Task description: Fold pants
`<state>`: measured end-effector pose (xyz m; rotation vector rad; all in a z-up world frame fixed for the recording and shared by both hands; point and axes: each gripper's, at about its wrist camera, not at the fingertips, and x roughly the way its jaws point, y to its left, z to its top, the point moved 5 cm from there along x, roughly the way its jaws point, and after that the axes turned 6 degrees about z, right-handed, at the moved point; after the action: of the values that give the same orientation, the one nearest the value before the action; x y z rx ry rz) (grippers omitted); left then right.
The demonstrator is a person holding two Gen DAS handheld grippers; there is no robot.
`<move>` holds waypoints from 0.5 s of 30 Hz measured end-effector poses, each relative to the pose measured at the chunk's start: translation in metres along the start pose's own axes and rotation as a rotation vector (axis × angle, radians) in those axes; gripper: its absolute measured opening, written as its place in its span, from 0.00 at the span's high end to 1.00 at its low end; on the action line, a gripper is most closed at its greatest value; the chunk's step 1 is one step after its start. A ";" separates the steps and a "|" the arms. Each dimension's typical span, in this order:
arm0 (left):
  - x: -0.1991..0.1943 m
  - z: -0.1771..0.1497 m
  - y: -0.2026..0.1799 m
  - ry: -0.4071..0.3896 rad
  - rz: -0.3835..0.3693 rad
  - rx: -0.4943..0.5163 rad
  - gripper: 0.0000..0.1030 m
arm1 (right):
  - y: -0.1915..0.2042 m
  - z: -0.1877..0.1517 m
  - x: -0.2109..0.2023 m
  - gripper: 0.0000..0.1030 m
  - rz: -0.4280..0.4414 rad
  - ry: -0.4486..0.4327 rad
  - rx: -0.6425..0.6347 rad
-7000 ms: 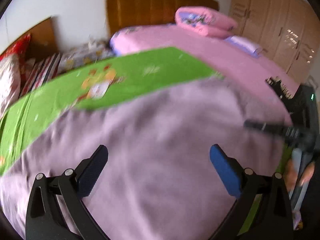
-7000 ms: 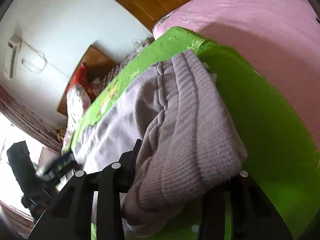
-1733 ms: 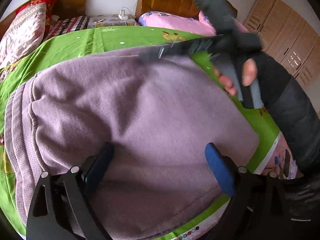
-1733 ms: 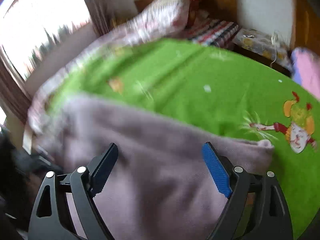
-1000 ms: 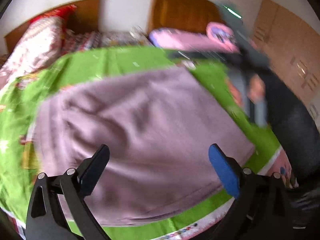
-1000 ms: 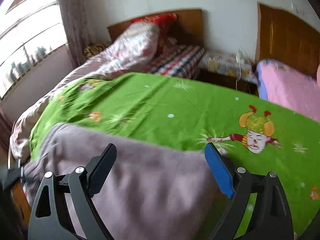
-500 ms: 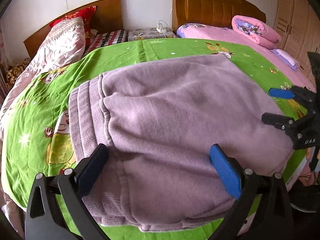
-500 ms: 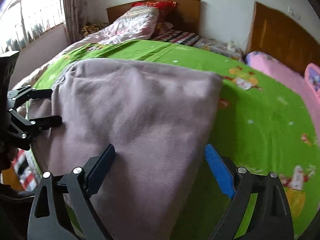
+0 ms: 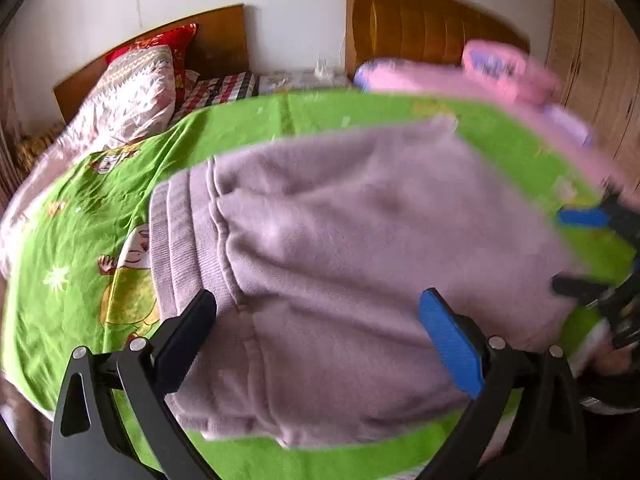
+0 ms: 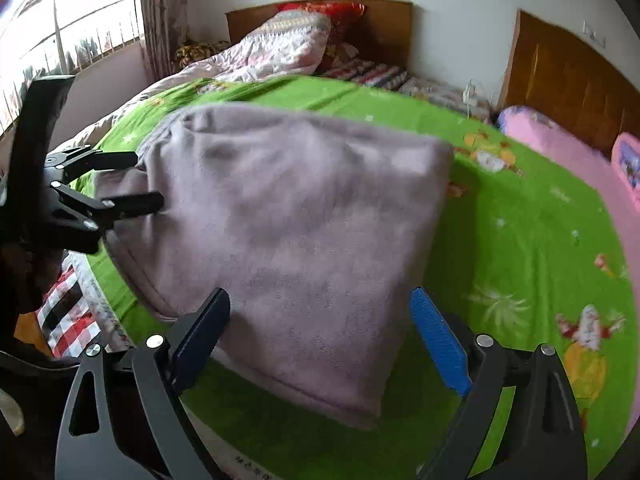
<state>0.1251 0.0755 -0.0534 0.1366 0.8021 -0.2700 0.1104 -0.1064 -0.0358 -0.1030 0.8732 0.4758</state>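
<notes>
The mauve knit pants (image 9: pixel 340 248) lie folded in a thick rectangle on the green cartoon bedsheet (image 9: pixel 80 240), with the ribbed waistband (image 9: pixel 176 232) at the left end. My left gripper (image 9: pixel 316 320) hovers open above the near left part of the pants, with nothing pressed between its pads. In the right wrist view the pants (image 10: pixel 300 220) fill the middle. My right gripper (image 10: pixel 318 314) stands open over their near end. The left gripper (image 10: pixel 132 180) shows there at the waistband end, its fingers apart around the fabric edge. The right gripper (image 9: pixel 580 252) appears open at the pants' right end.
A patterned quilt (image 10: pixel 276 48) and a red pillow (image 9: pixel 160 44) lie at the head of the bed. A pink bed (image 10: pixel 580 160) stands beside it, with wooden headboards (image 9: pixel 420 28) behind and a wardrobe (image 9: pixel 592 52) on the right. A checked cloth (image 10: pixel 68 316) hangs below the bed's near edge.
The right gripper has let go of the pants and swung from their far edge round to the right end. The left gripper has stayed near the waistband, both jaws still wide.
</notes>
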 end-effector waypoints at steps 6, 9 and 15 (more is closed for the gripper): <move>0.010 0.077 0.015 -0.028 -0.069 -0.007 0.02 | -0.013 0.068 0.015 0.14 -0.011 -0.077 -0.088; 0.072 0.085 0.025 0.135 -0.044 -0.014 0.02 | -0.033 0.093 0.068 0.14 0.113 0.012 -0.062; 0.097 0.073 0.032 0.164 -0.085 -0.032 0.02 | -0.085 0.119 0.127 0.13 0.201 0.074 0.067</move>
<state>0.2494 0.0722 -0.0727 0.0959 0.9756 -0.3289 0.3015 -0.1035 -0.0642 0.0291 0.9762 0.6328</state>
